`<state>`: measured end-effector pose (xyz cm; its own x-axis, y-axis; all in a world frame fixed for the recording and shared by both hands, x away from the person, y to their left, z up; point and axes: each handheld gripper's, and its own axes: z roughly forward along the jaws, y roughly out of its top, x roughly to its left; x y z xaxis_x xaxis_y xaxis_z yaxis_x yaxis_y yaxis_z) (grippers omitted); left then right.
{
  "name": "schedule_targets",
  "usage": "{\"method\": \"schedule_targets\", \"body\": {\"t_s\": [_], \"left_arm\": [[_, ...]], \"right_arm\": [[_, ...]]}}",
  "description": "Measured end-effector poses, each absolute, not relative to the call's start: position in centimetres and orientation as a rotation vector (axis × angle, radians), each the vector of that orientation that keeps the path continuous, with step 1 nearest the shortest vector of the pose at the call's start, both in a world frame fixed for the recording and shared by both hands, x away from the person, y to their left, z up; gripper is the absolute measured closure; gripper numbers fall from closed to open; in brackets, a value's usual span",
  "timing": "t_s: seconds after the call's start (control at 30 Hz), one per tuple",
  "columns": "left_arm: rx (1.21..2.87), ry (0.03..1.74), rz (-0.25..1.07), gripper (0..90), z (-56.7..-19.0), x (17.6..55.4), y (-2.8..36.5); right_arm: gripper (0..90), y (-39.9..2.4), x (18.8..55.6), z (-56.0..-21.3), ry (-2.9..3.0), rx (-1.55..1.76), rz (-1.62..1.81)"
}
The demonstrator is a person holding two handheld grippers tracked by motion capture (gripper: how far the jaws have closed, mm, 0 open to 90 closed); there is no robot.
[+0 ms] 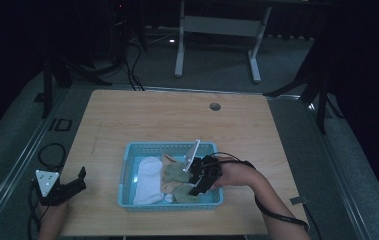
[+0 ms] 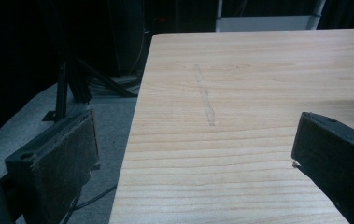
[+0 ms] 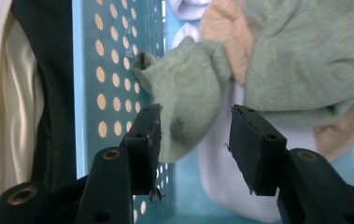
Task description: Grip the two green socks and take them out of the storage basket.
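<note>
Right gripper view looks into the blue basket (image 3: 86,70), where the right gripper (image 3: 193,140) has its jaws half spread around a green sock (image 3: 188,88), one pad touching it. Beside the basket's left wall, the left gripper (image 1: 69,187) rests with jaws spread wide over bare surface (image 2: 258,93).

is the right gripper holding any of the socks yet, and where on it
Not yet. The right gripper has a green sock between its jaws in the blue basket, straddling its lower end, but a gap shows beside one pad. The left gripper holds nothing.
</note>
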<state>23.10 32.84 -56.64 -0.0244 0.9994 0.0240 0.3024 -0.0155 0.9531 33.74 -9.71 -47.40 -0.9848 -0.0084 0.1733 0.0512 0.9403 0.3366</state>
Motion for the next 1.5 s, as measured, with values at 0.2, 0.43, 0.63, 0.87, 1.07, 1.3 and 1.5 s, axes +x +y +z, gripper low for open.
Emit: {"method": "schedule_targets", "body": {"t_s": [0.2, 0.43, 0.63, 0.87, 1.07, 1.3, 1.5], "left_arm": [[1.435, 1.445, 1.084, 0.4, -56.6, 23.1, 32.8], [1.433, 1.446, 1.083, 0.4, -56.6, 23.1, 32.9], [1.435, 1.447, 1.084, 0.4, -56.6, 23.1, 32.8], [1.434, 1.449, 1.085, 0.4, -56.6, 23.1, 32.8], [1.434, 1.45, 1.085, 0.4, -56.6, 23.1, 32.8], [1.435, 1.452, 1.086, 0.4, -56.6, 23.2, 32.8], [1.434, 1.453, 1.085, 0.4, -56.6, 23.2, 32.8]], "right_arm": [[55.0, -9.4, 33.5, -48.3, -2.923, -0.019, -0.472], [68.3, -8.7, 33.1, -48.9, -2.961, 0.043, -0.41], [83.7, -8.5, 32.8, -48.6, -3.013, 0.122, -0.4], [84.8, -8.1, 31.8, -46.6, -3.022, 0.163, -0.416], [84.8, -8.3, 31.4, -44.8, -3.021, 0.188, -0.456], [84.8, -9.3, 31.6, -42.6, -3.031, 0.172, -0.537], [84.8, -10.9, 31.9, -40.3, -3.053, 0.139, -0.638]]}}
